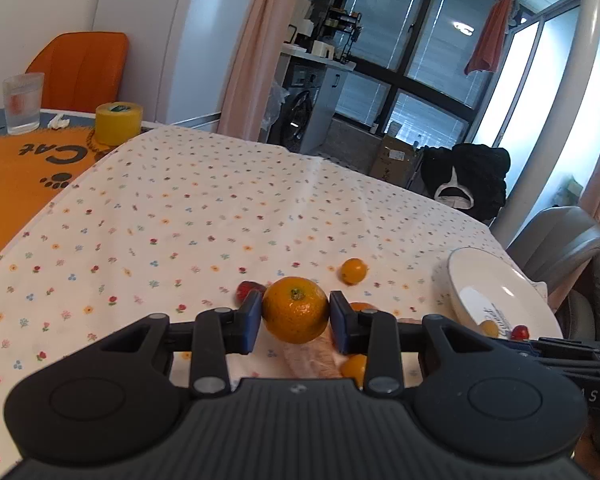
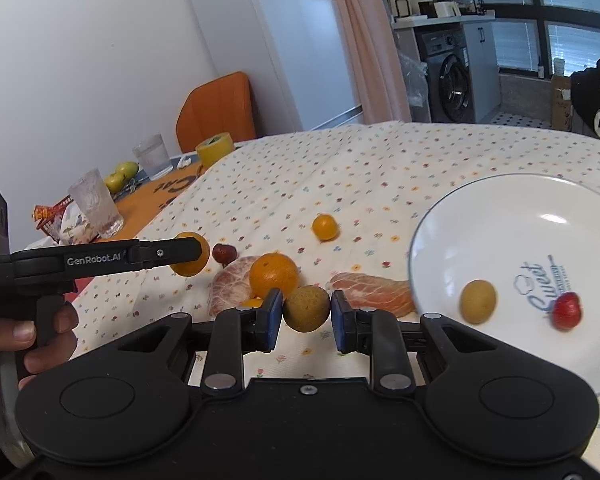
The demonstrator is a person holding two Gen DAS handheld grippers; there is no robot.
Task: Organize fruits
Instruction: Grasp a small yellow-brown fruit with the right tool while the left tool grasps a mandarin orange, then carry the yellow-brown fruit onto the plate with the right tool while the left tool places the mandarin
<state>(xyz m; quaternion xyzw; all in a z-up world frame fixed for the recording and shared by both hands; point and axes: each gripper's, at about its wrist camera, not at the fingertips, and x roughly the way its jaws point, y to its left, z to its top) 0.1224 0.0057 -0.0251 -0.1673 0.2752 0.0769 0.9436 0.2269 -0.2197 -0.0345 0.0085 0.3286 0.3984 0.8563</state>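
- My left tool (image 1: 296, 317) is clamped on an orange (image 1: 296, 309), blue pads touching both sides, fruit held above the desk (image 1: 180, 208) w/ its floral cloth.
- My right tool (image 2: 306, 312) has a brownish-green round fruit (image 2: 306, 308) between its pads; left pad touching, right pad looks just beside it – can't tell if it's truly gripped.
- White plate (image 2: 500, 208) sits at right of the right-wrist view, holding a yellowish fruit (image 2: 478, 301) and a red fruit (image 2: 567, 311), both blurred.
- Loose on the cloth: second orange (image 2: 274, 274), small orange-yellow fruit (image 2: 325, 227), dark red fruit (image 2: 224, 253), two pink pomelo pieces (image 2: 374, 287).
- Far end of desk: orange cat mat (image 1: 16, 172), yellow tape roll (image 1: 119, 123), drinking glass (image 1: 23, 103).
- A hand (image 2: 28, 332) grips the left tool's handle, seen from the right wrist.
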